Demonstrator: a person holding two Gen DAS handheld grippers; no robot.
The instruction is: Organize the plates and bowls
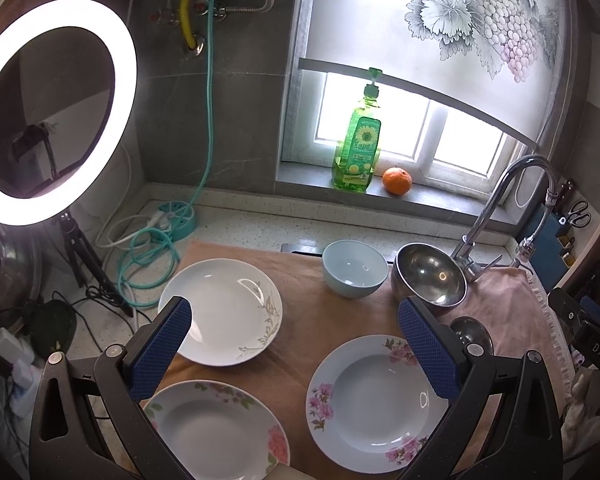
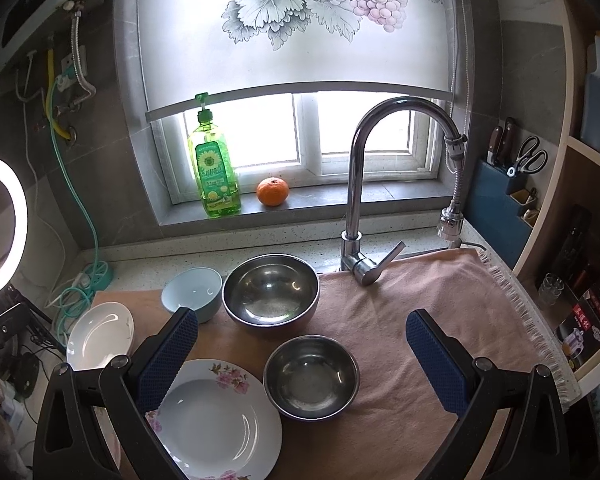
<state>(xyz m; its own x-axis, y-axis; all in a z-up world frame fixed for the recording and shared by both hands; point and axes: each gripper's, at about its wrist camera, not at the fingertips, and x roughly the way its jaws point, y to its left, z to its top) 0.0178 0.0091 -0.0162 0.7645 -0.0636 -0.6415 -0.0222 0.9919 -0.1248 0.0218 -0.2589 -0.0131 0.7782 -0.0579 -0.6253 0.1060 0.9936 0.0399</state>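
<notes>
Hovering above the cloth-covered counter, the left gripper (image 1: 294,320) has its blue-padded jaws wide apart and grips nothing. Between and below its fingers lie three plates on the brown cloth (image 1: 320,316): a white plate with a pale leaf pattern (image 1: 224,312) at the left, partly behind the left pad; a pink-flowered plate (image 1: 216,428) near the bottom edge; and a second pink-flowered plate (image 1: 376,404) at the right, partly behind the right pad. None of the three touches another. Behind them stands a light blue bowl (image 1: 354,268), and just beside it on the right a large steel bowl (image 1: 430,278), set in front of the faucet (image 1: 500,208). A small steel bowl (image 1: 470,332) peeks out behind the right finger.

The right gripper (image 2: 302,328) also hangs over the counter with its jaws spread and empty. In its view the small steel bowl (image 2: 311,378) sits on the pink towel (image 2: 412,308), just beside the flowered plate (image 2: 220,420), with the large steel bowl (image 2: 271,288) behind it and the blue bowl (image 2: 193,292) to the left of that.

On the windowsill (image 2: 320,200) stand a green soap bottle (image 2: 214,168) and an orange (image 2: 273,191). A ring light (image 1: 56,112) glows at the left
</notes>
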